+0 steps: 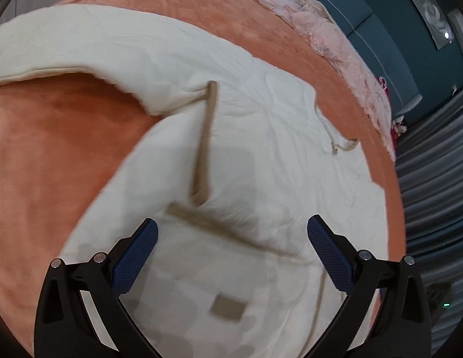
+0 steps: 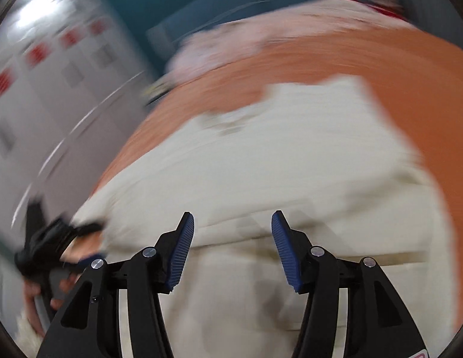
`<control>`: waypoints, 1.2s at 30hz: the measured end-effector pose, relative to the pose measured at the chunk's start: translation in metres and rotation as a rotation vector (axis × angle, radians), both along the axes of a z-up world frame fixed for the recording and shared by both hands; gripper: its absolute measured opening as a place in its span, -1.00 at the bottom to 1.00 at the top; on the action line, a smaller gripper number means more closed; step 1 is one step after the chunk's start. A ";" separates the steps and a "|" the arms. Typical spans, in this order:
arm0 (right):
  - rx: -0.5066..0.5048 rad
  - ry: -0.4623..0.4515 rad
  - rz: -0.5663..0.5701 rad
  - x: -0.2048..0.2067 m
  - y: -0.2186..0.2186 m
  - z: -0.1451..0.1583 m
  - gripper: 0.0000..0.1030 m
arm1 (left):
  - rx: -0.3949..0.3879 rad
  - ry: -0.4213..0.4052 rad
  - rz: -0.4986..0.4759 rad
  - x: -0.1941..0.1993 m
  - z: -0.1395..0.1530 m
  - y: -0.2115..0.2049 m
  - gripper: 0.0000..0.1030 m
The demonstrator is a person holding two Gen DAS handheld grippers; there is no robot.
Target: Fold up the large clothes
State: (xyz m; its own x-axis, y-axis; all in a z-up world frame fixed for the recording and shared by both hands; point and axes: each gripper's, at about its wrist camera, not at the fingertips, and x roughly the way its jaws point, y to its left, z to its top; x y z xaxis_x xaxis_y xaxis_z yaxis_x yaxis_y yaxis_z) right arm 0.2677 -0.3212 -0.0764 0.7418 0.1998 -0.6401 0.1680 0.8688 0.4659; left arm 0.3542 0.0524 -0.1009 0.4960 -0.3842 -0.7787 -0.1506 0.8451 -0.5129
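A large cream garment (image 1: 255, 137) with tan trim (image 1: 206, 146) and a tan patch (image 1: 228, 308) lies spread on an orange bedcover (image 1: 52, 155). One sleeve (image 1: 82, 56) stretches to the far left. My left gripper (image 1: 231, 226) is open and empty, hovering over the garment near the trim. In the blurred right wrist view the same cream garment (image 2: 291, 173) lies below my right gripper (image 2: 231, 220), which is open and empty. The other gripper in a hand (image 2: 49, 250) shows at the lower left.
A pale pink lacy cloth (image 1: 315, 21) lies along the far edge of the bed. A teal headboard (image 1: 377, 29) and grey curtain (image 1: 434, 179) stand beyond. In the right wrist view a white cabinet wall (image 2: 52, 89) is at the left.
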 end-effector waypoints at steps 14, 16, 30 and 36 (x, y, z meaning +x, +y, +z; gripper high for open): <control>0.284 -0.072 -0.348 0.004 -0.123 -0.012 -0.85 | 0.134 -0.077 -0.110 0.014 0.005 -0.042 -0.71; 0.178 -0.004 -0.358 0.008 -0.120 -0.020 -0.85 | 0.179 -0.062 -0.143 0.014 -0.009 -0.051 -0.71; -0.090 0.090 -0.409 0.017 -0.092 -0.038 -0.82 | 0.316 -0.260 -0.133 -0.012 -0.035 -0.069 -0.68; -0.276 -0.048 -0.273 0.003 0.007 0.015 -0.60 | 0.303 -0.286 -0.124 -0.016 -0.038 -0.068 -0.67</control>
State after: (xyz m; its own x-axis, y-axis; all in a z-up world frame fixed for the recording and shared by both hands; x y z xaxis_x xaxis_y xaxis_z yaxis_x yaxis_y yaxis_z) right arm 0.2708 -0.3138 -0.0618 0.7742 -0.1841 -0.6056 0.3940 0.8890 0.2333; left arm 0.3385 -0.0151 -0.1384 0.6727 -0.2295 -0.7034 0.0733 0.9667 -0.2454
